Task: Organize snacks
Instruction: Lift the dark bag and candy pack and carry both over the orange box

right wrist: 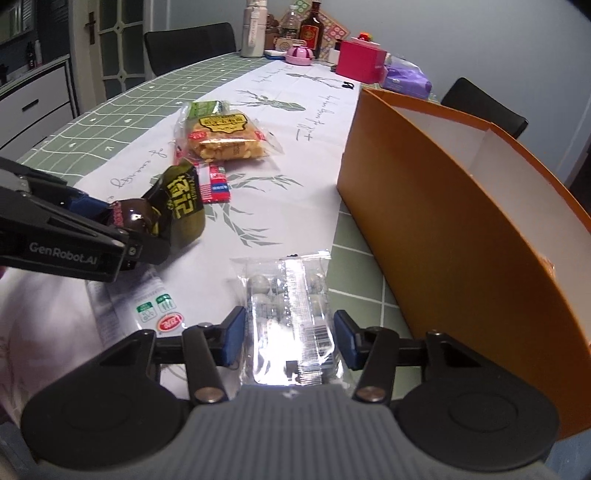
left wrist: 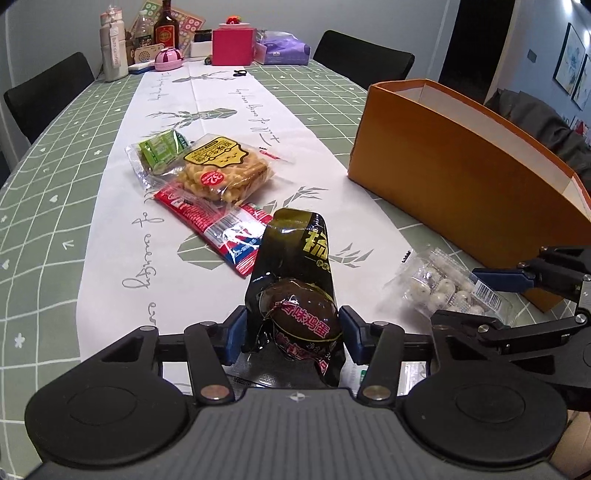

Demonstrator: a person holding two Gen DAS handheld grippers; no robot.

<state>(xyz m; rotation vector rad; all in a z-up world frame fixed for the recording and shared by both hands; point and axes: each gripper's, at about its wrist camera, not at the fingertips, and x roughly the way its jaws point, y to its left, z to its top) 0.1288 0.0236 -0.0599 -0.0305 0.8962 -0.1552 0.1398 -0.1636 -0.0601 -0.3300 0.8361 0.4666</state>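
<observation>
My left gripper (left wrist: 291, 332) is shut on a dark egg snack packet (left wrist: 295, 280) and holds it just above the table; it also shows in the right wrist view (right wrist: 173, 206). My right gripper (right wrist: 290, 336) is open, its jaws on either side of a clear packet of white balls (right wrist: 288, 317), which lies on the table and also shows in the left wrist view (left wrist: 439, 288). An open orange box (left wrist: 461, 177) stands to the right (right wrist: 461, 236). A yellow snack bag (left wrist: 221, 170), a green packet (left wrist: 162, 147) and a red packet (left wrist: 214, 221) lie in a pile further ahead.
A flat white packet (right wrist: 147, 306) lies under the left gripper. Bottles (left wrist: 166, 29), a pink box (left wrist: 232, 46) and a purple tissue pack (left wrist: 282, 48) crowd the far end of the table (left wrist: 55, 184). Black chairs (left wrist: 362, 59) stand around it.
</observation>
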